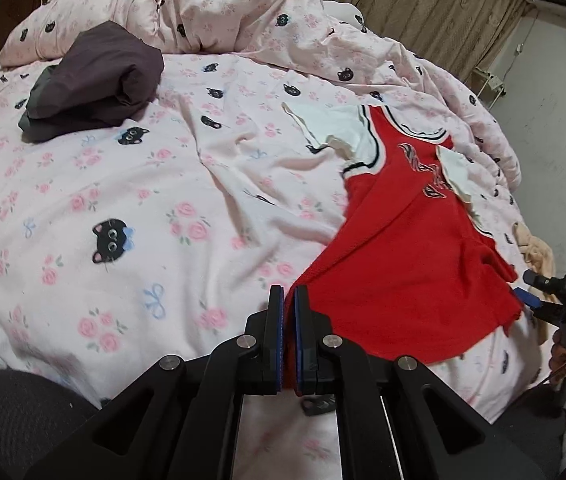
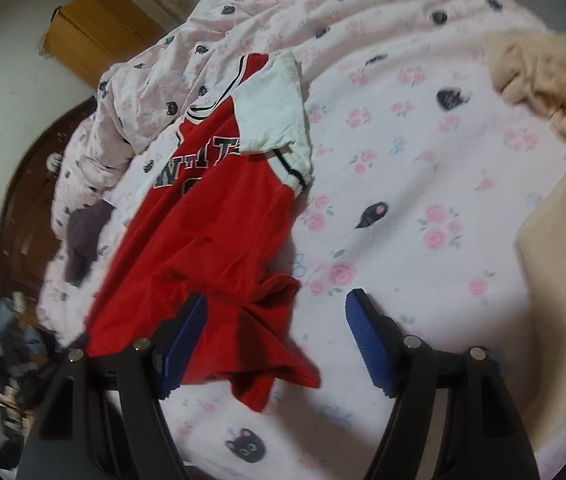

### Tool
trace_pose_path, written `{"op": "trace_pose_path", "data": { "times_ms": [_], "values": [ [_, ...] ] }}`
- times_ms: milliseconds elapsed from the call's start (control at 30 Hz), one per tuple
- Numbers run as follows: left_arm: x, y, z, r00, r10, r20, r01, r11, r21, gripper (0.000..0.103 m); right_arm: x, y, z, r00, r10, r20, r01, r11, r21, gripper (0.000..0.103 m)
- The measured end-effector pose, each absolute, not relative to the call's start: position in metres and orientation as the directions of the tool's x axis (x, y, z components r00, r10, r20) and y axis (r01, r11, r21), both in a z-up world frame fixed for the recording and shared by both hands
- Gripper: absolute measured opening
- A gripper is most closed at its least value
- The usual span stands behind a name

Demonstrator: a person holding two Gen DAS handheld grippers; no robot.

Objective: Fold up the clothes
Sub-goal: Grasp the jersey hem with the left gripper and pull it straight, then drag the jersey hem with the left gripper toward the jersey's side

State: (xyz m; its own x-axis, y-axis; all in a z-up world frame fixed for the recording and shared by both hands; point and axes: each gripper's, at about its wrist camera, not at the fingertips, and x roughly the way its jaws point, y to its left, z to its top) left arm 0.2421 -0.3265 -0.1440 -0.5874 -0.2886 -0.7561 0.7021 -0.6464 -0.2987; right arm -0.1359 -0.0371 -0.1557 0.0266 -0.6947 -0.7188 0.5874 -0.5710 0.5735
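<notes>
A red jersey with white sleeves (image 1: 411, 248) lies spread on the pink cat-print bed, collar toward the far side. My left gripper (image 1: 287, 300) is shut on the jersey's near left hem corner. In the right wrist view the jersey (image 2: 211, 220) runs away from me, and its lower right hem corner lies between my open right gripper (image 2: 277, 308) fingers, nearer the left pad (image 2: 187, 336). The right gripper also shows at the right edge of the left wrist view (image 1: 531, 296).
A folded dark purple garment (image 1: 91, 80) sits at the bed's far left. A rumpled pink duvet (image 1: 243, 12) lies along the far side. A beige garment (image 2: 555, 200) lies on the right. A wooden cabinet (image 2: 99, 36) stands by the wall. Clutter lies on the floor (image 2: 15, 352).
</notes>
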Motion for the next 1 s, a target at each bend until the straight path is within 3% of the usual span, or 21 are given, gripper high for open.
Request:
{"op": "trace_pose_path", "data": {
  "times_ms": [100, 233, 367, 700, 900, 967, 1000],
  "values": [
    [0.244, -0.336, -0.144, -0.579, -0.314, -0.752, 0.721, -0.628, -0.293, 0.004, -0.137, -0.044, -0.161, 0.07, -0.701, -0.709, 0.581, -0.549, 0.601, 0.073],
    [0.245, -0.347, -0.147, -0.566, -0.329, -0.756, 0.743, -0.6, -0.296, 0.004, -0.129, -0.06, -0.16, 0.043, -0.662, -0.748, 0.646, -0.553, 0.527, 0.071],
    [0.246, -0.352, -0.15, -0.551, -0.345, -0.759, 0.76, -0.583, -0.287, 0.004, -0.123, -0.071, -0.167, 0.076, -0.633, -0.77, 0.68, -0.532, 0.505, 0.052],
    [0.252, -0.363, -0.157, -0.523, -0.371, -0.767, 0.79, -0.548, -0.274, 0.003, -0.119, -0.066, -0.172, 0.133, -0.628, -0.767, 0.672, -0.512, 0.535, 0.052],
    [0.255, -0.356, -0.152, -0.639, -0.236, -0.732, 0.681, -0.616, -0.396, 0.003, -0.124, -0.063, -0.17, 0.114, -0.635, -0.764, 0.664, -0.524, 0.534, 0.053],
    [0.257, -0.353, -0.149, -0.654, -0.218, -0.724, 0.662, -0.629, -0.409, 0.007, -0.125, -0.061, -0.169, 0.108, -0.637, -0.763, 0.661, -0.528, 0.534, 0.053],
    [0.258, -0.351, -0.148, -0.66, -0.208, -0.722, 0.653, -0.633, -0.415, 0.016, -0.126, -0.061, -0.169, 0.105, -0.638, -0.763, 0.66, -0.529, 0.533, 0.053]
  ]
}}
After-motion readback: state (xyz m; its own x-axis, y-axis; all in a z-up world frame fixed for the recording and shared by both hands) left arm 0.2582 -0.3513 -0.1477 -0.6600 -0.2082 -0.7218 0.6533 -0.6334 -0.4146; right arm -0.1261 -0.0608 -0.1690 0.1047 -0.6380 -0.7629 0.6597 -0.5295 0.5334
